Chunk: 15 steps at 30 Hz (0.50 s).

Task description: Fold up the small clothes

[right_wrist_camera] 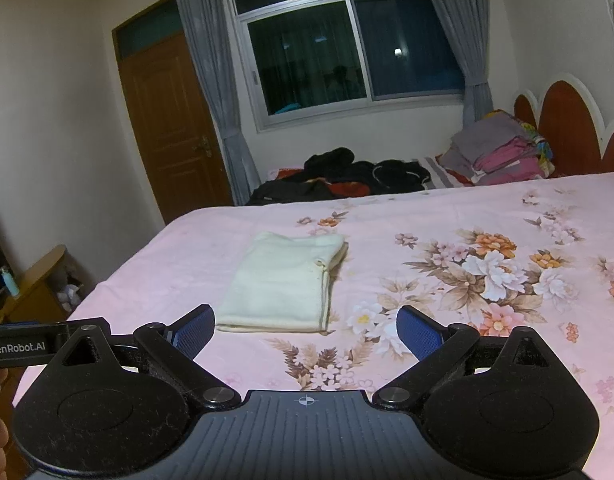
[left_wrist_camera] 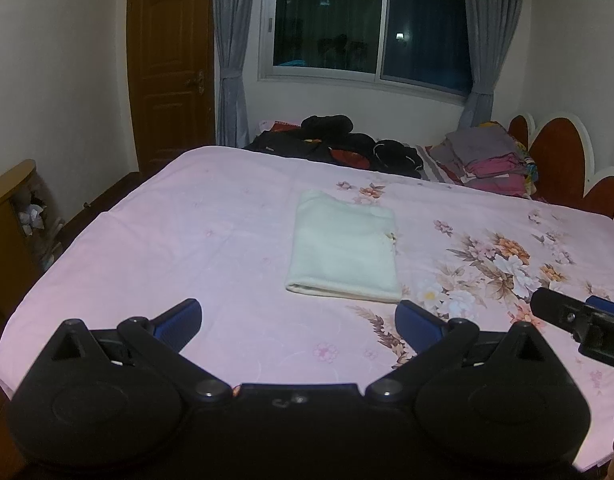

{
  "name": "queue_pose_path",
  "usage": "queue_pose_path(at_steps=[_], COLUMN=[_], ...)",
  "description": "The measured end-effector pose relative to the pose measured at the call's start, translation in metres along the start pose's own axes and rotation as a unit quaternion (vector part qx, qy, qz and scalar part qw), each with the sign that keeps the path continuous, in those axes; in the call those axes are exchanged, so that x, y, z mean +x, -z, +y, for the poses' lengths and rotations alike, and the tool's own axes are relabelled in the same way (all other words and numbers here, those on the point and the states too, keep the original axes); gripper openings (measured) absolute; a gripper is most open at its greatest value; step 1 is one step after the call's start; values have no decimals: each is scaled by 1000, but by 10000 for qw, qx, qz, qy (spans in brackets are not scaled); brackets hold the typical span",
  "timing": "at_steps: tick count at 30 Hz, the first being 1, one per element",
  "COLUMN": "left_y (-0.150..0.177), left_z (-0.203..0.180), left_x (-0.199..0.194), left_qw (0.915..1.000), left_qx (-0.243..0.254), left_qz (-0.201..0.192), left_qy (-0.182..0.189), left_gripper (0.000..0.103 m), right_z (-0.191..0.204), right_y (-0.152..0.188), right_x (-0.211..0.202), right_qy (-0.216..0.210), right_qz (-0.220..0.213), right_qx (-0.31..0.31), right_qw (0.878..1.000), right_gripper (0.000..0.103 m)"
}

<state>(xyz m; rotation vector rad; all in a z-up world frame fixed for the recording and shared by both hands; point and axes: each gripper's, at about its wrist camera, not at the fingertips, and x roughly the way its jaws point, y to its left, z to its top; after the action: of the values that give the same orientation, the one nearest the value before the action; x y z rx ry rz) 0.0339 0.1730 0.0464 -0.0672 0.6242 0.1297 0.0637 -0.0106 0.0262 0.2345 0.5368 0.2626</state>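
Note:
A small cream garment [left_wrist_camera: 345, 248] lies folded into a neat rectangle on the pink floral bed sheet [left_wrist_camera: 187, 240]. It also shows in the right wrist view [right_wrist_camera: 285, 284]. My left gripper [left_wrist_camera: 299, 320] is open and empty, held above the sheet just short of the garment's near edge. My right gripper [right_wrist_camera: 305, 326] is open and empty, near the garment's near right corner. The right gripper's tip shows at the right edge of the left wrist view [left_wrist_camera: 579, 316]. The left gripper's body shows at the left edge of the right wrist view [right_wrist_camera: 27, 344].
A pile of dark clothes [left_wrist_camera: 339, 140] lies at the bed's far side, with a stack of folded grey and pink clothes [left_wrist_camera: 487, 156] next to the red headboard [left_wrist_camera: 559, 156]. A wooden door [left_wrist_camera: 171, 64], a window [left_wrist_camera: 367, 24] and a low wooden cabinet [left_wrist_camera: 7, 220] surround the bed.

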Motion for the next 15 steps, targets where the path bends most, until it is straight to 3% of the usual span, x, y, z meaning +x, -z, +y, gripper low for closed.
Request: queue_pose_path(at_steps=[15], left_y=[-2], left_z=[-2], left_x=[9], left_qw=[9999], left_qx=[49], left_qz=[105], left_qy=[27], left_gripper=[103], right_z=[-2], right_y=[1], right_x=[6], right_qy=[-3], right_qz=[49], right_qx=[64], right_qw=[10000], right_gripper=[97])
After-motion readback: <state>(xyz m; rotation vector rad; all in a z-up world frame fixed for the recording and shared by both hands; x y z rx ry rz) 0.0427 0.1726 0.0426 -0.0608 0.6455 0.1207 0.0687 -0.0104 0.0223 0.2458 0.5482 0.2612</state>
